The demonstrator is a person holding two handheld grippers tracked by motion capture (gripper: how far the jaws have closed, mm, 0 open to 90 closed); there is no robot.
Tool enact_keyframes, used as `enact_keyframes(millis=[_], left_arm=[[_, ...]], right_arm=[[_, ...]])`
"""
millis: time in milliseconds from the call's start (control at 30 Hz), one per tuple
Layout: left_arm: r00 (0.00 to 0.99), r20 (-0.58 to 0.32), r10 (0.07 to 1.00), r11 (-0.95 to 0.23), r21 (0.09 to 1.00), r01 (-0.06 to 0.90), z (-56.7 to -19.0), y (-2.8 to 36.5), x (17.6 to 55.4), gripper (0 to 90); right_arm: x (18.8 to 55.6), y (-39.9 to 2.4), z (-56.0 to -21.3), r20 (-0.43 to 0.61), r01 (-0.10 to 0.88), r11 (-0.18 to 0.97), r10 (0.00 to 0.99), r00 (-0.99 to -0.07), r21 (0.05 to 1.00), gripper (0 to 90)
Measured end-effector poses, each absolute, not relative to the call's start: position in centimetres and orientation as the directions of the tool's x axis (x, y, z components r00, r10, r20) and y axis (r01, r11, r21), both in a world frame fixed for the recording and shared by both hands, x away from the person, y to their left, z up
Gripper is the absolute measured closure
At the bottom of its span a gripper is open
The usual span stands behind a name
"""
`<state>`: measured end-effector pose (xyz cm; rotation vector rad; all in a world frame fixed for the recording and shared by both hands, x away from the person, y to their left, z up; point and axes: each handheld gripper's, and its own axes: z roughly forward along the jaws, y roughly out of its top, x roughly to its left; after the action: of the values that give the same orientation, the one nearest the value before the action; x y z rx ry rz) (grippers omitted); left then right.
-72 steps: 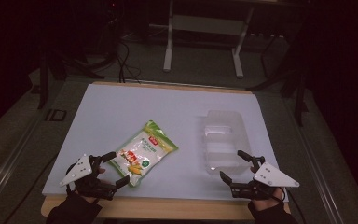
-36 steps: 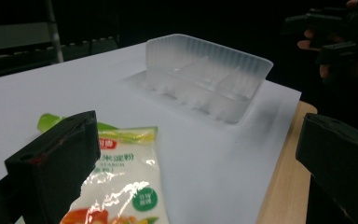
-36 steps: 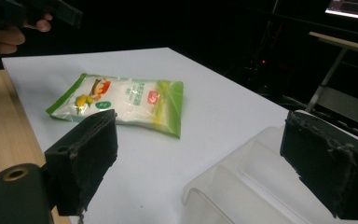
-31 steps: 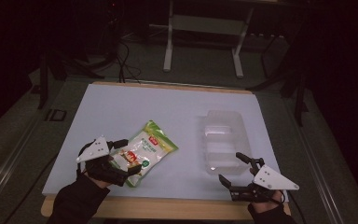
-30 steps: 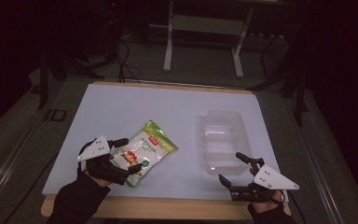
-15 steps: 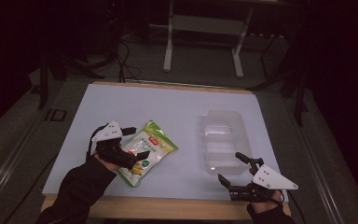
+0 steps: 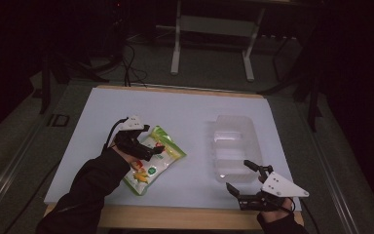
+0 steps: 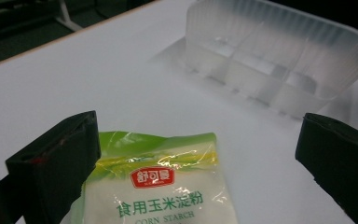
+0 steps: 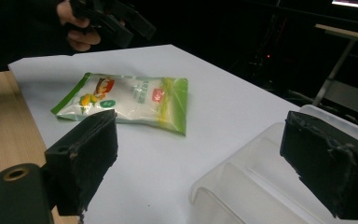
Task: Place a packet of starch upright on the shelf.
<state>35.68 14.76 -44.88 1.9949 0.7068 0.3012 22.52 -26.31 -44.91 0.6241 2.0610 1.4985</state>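
Note:
A green and white bag of corn starch [image 7: 154, 161] [image 8: 161, 186] [image 9: 130, 99] lies flat on the white table top [image 7: 185, 117], left of centre. My left gripper [image 7: 148, 144] [image 8: 196, 158] hovers over the bag's middle, open, its jaws spread to either side of the bag's green top end. To the right stands a clear plastic compartment tray [image 7: 233, 146] [image 8: 279, 60] [image 9: 279, 186]. My right gripper [image 7: 246, 176] [image 9: 214, 158] is open at the table's front right edge, just in front of the tray, with nothing between its jaws.
The wooden front edge of the table [image 7: 185, 217] runs under both forearms. Behind the table stands a metal frame [image 7: 209, 29] on a dark floor with cables [image 7: 126, 58]. White table surface lies open behind the bag and tray.
My left gripper has moved forward and right from the table's front left, coming over the bag. The right gripper has barely shifted. The bag and tray have stayed put.

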Motion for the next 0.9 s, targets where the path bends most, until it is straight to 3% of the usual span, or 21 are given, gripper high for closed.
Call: enact_keyframes(millis=[267,533,733,833,900], left_arm=[[0.795,-0.085,0.6,-0.394,0.834,0.386,-45.7,14.5,37.7,2.1],[0.761,-0.07,0.645,-0.401,0.817,0.415,-46.7,14.6,40.2,10.4],[0.741,-0.11,0.663,-0.398,0.786,0.473,-48.4,14.9,41.5,10.4],[0.75,-0.093,0.654,-0.414,0.786,0.459,-49.2,15.2,41.9,20.4],[0.751,-0.11,0.651,-0.408,0.783,0.469,-49.5,15.4,42.2,20.4]], right_arm=[[22.6,-26.3,-44.9,-0.101,0.094,0.275,0.62,-0.778,0.957,11.1],[22.7,-26.2,-45.0,-0.102,0.096,0.282,0.61,-0.786,0.955,11.1],[22.8,-26.3,-45.1,-0.095,0.103,0.283,0.606,-0.79,0.954,11.1],[22.8,-26.2,-45.2,-0.095,0.106,0.291,0.6,-0.794,0.951,11.1],[22.8,-26.1,-45.3,-0.097,0.105,0.295,0.595,-0.798,0.95,11.1]])
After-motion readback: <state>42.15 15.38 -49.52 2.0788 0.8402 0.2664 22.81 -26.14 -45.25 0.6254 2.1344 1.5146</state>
